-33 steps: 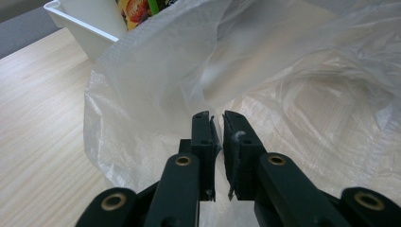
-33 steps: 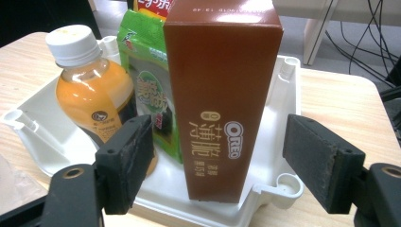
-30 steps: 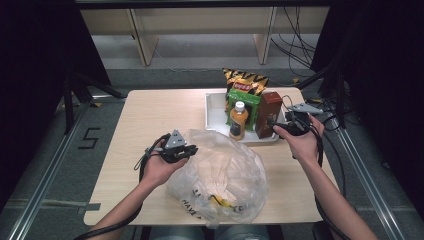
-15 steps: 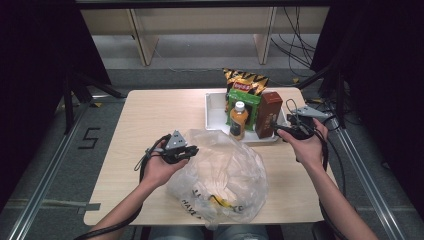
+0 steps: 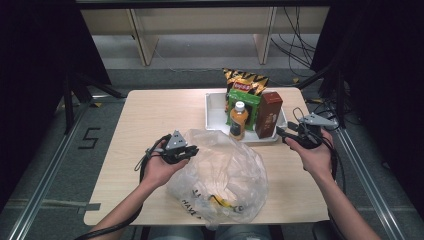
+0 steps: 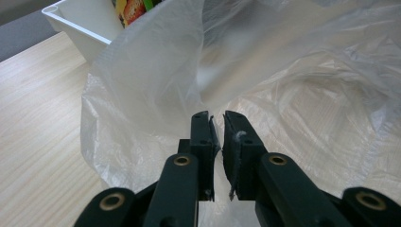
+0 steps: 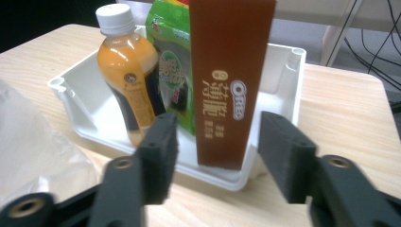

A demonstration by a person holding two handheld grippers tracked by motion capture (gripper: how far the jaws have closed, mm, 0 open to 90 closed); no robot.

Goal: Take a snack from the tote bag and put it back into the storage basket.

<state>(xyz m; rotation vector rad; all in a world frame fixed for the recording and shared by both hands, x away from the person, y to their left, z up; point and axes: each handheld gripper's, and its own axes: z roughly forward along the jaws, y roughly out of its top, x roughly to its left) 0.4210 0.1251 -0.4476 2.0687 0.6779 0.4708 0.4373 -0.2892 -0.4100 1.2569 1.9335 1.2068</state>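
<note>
My left gripper [image 5: 191, 150] [image 6: 216, 118] is shut on the rim of a clear plastic bag [image 5: 225, 170] [image 6: 293, 94] that lies crumpled on the table's near middle, with something yellow [image 5: 220, 202] inside it. A thin fold of film sits between the nearly touching jaws. My right gripper [image 5: 281, 133] [image 7: 217, 146] is level at the right side of the white tray [image 5: 214, 112] [image 7: 283, 80] and points at an upright brown biscuit box [image 5: 269, 114] [image 7: 229, 71]. Its jaws have just been closing. They stand either side of the box's lower part, and the pads are clear of it.
Beside the box the tray holds an orange drink bottle [image 5: 238, 120] [image 7: 125, 66], a green packet [image 5: 245, 100] [image 7: 172, 56] and a yellow-black chips bag [image 5: 245, 80]. Bare wood spreads across the table's left half. Cables hang off the right edge [image 5: 310, 107].
My right hand has shifted a little toward the near right of the tray. The left hand and the bag have stayed put.
</note>
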